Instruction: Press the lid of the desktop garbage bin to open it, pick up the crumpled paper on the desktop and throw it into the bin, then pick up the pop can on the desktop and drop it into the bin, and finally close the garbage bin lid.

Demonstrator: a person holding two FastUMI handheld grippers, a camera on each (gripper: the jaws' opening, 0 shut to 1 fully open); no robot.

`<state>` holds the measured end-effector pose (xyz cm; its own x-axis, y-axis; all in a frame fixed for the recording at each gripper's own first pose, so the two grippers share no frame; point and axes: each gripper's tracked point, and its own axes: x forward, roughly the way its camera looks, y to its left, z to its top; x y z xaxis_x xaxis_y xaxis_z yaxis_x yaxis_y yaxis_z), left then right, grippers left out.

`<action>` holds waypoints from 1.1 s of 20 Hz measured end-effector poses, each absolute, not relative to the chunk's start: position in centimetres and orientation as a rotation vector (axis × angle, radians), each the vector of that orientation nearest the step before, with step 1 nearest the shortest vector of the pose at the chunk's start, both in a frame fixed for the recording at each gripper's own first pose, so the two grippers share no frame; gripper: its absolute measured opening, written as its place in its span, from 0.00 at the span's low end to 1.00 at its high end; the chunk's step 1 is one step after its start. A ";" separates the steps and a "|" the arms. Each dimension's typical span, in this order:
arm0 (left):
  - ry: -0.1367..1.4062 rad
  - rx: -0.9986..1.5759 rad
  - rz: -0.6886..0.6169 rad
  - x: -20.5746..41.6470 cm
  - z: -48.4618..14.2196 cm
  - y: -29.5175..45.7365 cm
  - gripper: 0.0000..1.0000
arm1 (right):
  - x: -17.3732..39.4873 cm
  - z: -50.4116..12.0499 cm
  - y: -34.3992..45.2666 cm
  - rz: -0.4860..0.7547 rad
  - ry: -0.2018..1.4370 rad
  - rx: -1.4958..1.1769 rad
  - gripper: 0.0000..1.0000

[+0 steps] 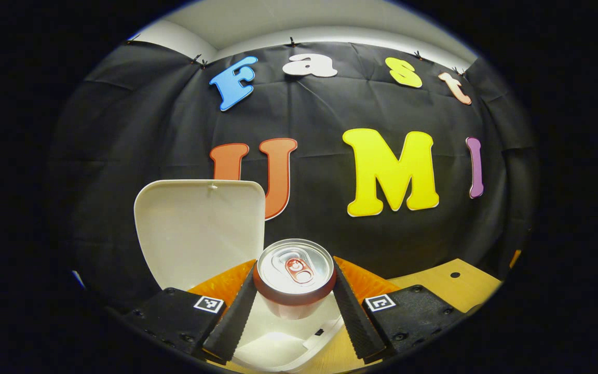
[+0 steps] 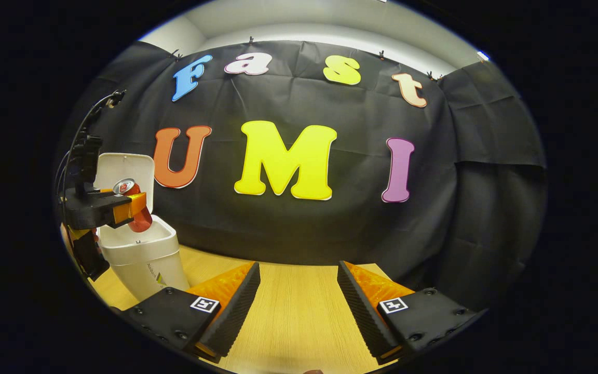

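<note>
At the bottom centre of the left gripper view, the left gripper (image 1: 295, 298) pinches the can (image 1: 294, 270) upright over the open bin (image 1: 278, 345), lid (image 1: 200, 228) raised at left. The right gripper view shows the can tilted above the bin at far left; the right gripper (image 2: 299, 301) is spread over bare table (image 2: 299, 322).
</note>
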<state>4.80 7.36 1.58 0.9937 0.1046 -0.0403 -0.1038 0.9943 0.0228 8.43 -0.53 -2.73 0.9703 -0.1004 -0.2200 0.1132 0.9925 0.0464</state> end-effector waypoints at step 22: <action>-0.085 0.100 0.150 6.3 12.3 10.1 0.95 | 8.2 -2.1 1.1 -0.035 0.201 0.086 0.95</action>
<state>6.33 10.05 12.32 0.9853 0.1446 0.0915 -0.1530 0.9838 0.0934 8.20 1.14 -2.11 0.9793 -0.0265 -0.2006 0.0437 0.9957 0.0819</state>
